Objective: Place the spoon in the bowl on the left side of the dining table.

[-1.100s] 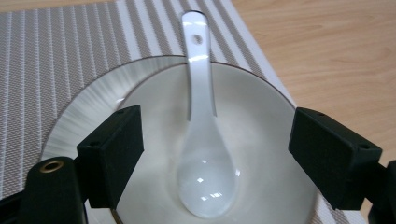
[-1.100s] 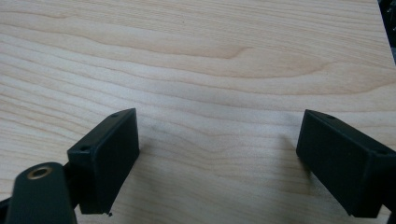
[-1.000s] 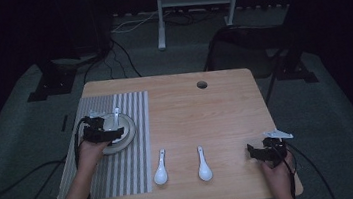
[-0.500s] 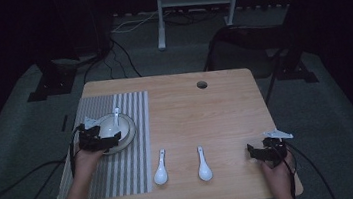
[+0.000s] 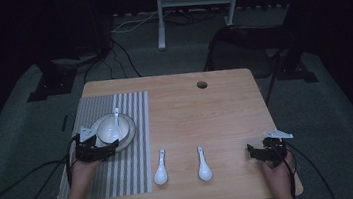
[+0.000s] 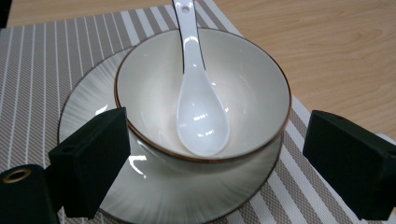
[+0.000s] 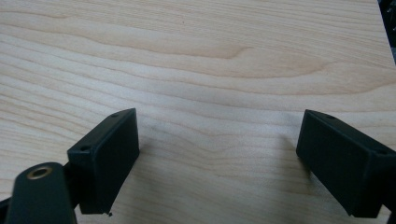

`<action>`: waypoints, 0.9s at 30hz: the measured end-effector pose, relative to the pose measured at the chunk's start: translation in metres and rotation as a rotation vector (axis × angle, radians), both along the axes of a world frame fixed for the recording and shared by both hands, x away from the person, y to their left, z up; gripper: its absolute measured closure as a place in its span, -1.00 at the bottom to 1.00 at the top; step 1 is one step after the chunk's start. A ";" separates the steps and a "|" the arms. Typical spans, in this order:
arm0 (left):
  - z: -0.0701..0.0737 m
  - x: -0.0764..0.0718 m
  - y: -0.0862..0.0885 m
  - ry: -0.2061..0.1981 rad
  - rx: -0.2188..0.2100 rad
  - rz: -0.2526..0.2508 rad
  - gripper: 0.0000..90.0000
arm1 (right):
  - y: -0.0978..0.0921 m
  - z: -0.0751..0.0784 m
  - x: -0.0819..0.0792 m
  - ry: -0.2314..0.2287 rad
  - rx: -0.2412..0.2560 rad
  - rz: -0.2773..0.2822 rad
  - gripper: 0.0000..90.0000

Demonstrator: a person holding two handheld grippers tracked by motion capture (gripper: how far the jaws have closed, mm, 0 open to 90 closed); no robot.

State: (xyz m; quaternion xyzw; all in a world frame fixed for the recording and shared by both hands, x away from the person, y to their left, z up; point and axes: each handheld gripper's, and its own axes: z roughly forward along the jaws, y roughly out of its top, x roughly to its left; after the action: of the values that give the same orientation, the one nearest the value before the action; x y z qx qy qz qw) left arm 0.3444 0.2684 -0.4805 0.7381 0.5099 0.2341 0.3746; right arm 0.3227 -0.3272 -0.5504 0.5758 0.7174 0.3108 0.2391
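The left gripper (image 5: 100, 149) has drawn back toward six o'clock, from over the bowl (image 5: 113, 129) to just short of its near rim. In the left gripper view its jaws stand wide apart on either side of the bowl (image 6: 201, 93), apparently without touching it, though the dim high view leaves that unsure. The person's left forearm has slid back with it, toward the table's seven o'clock corner, so the bowl, the spoon (image 5: 115, 121) lying in it and the plate (image 5: 127, 138) beneath now sit uncovered.
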 end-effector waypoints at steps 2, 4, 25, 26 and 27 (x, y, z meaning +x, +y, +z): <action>-0.002 -0.004 0.001 0.003 -0.005 -0.008 -0.83 | 0.000 0.000 0.000 0.000 0.000 0.000 -0.72; -0.004 -0.010 0.002 -0.006 -0.008 -0.012 -0.83 | 0.000 0.000 0.000 0.000 0.000 0.000 -0.72; -0.026 -0.056 0.019 0.013 -0.042 -0.007 -0.83 | 0.000 0.000 0.000 0.001 0.000 -0.001 -0.72; -0.027 -0.058 0.021 0.011 -0.044 -0.005 -0.83 | 0.000 0.000 0.000 0.001 0.001 -0.001 -0.72; -0.027 -0.058 0.021 0.011 -0.044 -0.005 -0.83 | 0.000 0.000 0.000 0.001 0.001 -0.001 -0.72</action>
State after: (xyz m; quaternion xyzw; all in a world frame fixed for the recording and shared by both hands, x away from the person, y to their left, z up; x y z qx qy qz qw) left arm 0.2865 0.2892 -0.5072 0.7322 0.5154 0.2178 0.3884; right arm 0.3227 -0.3271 -0.5503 0.5763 0.7172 0.3107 0.2388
